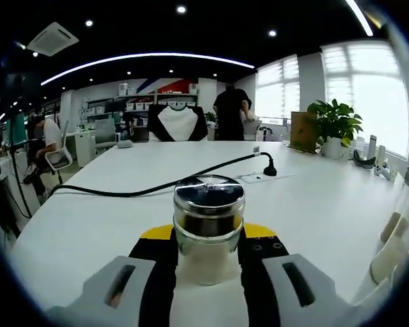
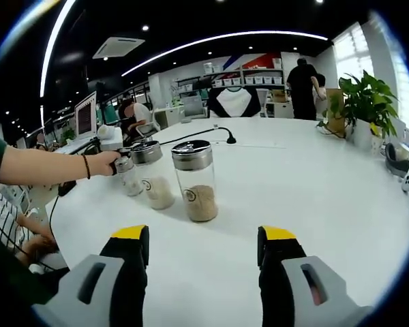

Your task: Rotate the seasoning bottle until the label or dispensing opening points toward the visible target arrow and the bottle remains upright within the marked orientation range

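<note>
1. Jaws first: our left gripper [image 1: 208, 255] has its jaws closed in on the seasoning bottle [image 1: 208, 228], one on each flank of the glass, so we can twist it on its base while it stays upright. Our right gripper [image 2: 203, 248] has its jaws spread wide with nothing between them, which looks like standing by.

2. We see the counter [image 1: 327, 204] as a broad white top; a flat surface lets the bottle turn without tipping.

3. A black cable [image 1: 157, 185] runs across the counter at 12 o'clock beyond the held bottle, well clear of it.

4. In the right gripper view, three bottles stand in a row at 11 o'clock of the jaws. The nearest bottle [image 2: 195, 180] holds brown granules and shows a small round mark facing us.

5. The middle bottle [image 2: 152, 175] holds pale powder, and the far bottle [image 2: 127, 174] sits just beside a person's hand [image 2: 103, 163]. We cannot tell whether that hand touches it.

6. We see no target arrow in either view, so we judge the turning not yet checkable.
</note>
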A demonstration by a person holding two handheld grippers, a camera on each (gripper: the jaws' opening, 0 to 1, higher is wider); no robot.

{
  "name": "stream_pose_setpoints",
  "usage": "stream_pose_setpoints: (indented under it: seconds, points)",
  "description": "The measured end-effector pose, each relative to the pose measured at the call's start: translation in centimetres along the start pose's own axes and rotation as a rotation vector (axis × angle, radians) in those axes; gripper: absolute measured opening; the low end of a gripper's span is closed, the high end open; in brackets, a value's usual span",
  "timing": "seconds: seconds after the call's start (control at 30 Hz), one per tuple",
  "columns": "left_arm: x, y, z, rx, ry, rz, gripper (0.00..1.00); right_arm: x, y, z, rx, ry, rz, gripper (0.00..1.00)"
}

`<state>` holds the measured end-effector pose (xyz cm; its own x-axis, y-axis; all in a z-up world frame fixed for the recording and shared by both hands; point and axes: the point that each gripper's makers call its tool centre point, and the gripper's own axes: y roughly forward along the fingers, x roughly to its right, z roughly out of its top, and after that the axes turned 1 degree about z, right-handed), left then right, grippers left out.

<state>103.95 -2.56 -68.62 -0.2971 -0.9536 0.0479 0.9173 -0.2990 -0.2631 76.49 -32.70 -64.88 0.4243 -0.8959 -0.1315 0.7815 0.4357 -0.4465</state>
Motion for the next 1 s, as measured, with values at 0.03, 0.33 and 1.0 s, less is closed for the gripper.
stream_pose_setpoints:
  seconds: [0.03, 0.33, 1.0]
  points:
    - [0.0, 0.0, -0.1, 0.002, 0.005, -0.001, 0.36, 0.0, 0.0, 0.1, 0.003, 0.0, 0.0, 0.64]
    - [-0.1, -1.2, -0.2, 0.001, 0.0, 0.005, 0.36, 0.1, -0.2, 0.0, 0.013, 0.024, 0.0, 0.63]
    - [1.0, -5.6, -1.4, -0.012, 0.02, 0.009, 0.36, -0.2, 0.0, 0.2, 0.015, 0.011, 0.009, 0.63]
